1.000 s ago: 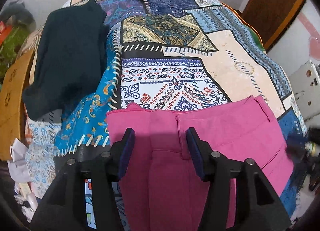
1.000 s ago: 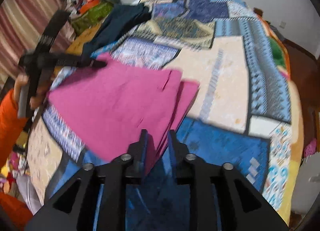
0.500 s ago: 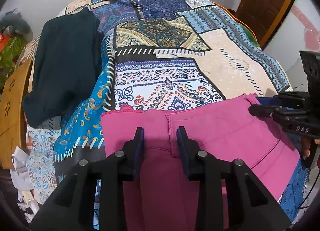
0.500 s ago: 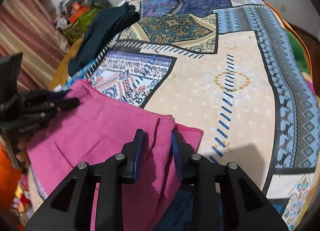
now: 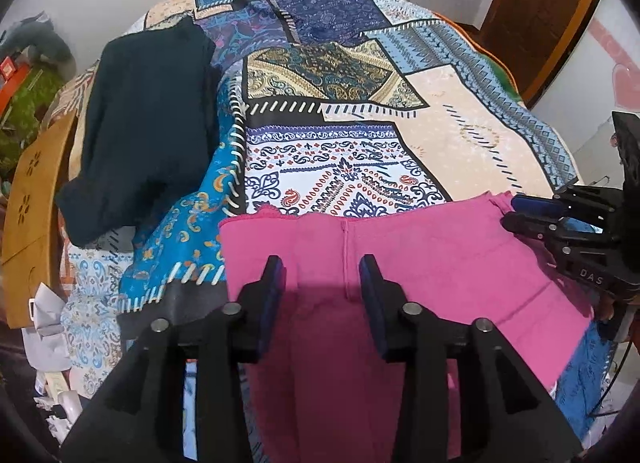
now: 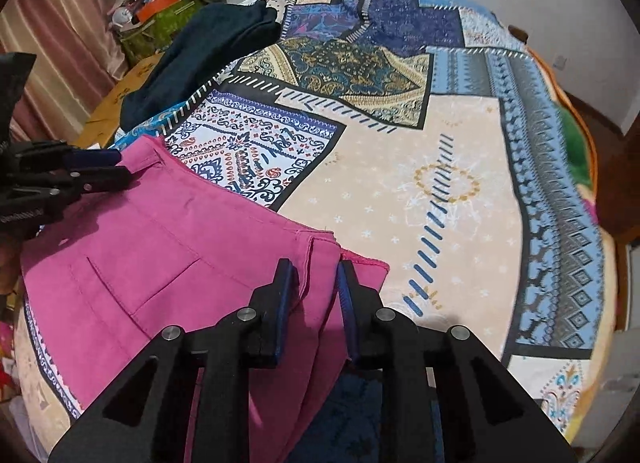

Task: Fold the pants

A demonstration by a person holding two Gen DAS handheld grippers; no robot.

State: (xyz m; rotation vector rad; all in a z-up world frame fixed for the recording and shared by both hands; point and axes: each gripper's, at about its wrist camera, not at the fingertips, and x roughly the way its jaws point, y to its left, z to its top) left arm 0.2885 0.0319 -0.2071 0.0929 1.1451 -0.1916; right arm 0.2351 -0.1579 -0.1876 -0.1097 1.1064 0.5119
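on patchwork quilt (image 5: 460, 131): pink pants (image 5: 420, 247) lying flat near front edge. left gripper (image 5: 322, 277) fingers spread wide over pants' seam, gripping nothing. right gripper (image 6: 318, 283) fingers parted, straddling pants' folded corner, not clamped. dark garment (image 5: 148, 119) well apart, far-left.

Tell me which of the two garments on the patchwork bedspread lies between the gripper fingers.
The pink cotton pants, spread flat under both grippers; the dark navy garment lies crumpled farther back, untouched.

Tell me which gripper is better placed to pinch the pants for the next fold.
Probably the right gripper: its open jaws straddle a layered edge of the pink pants. The left gripper hovers open over flat fabric.
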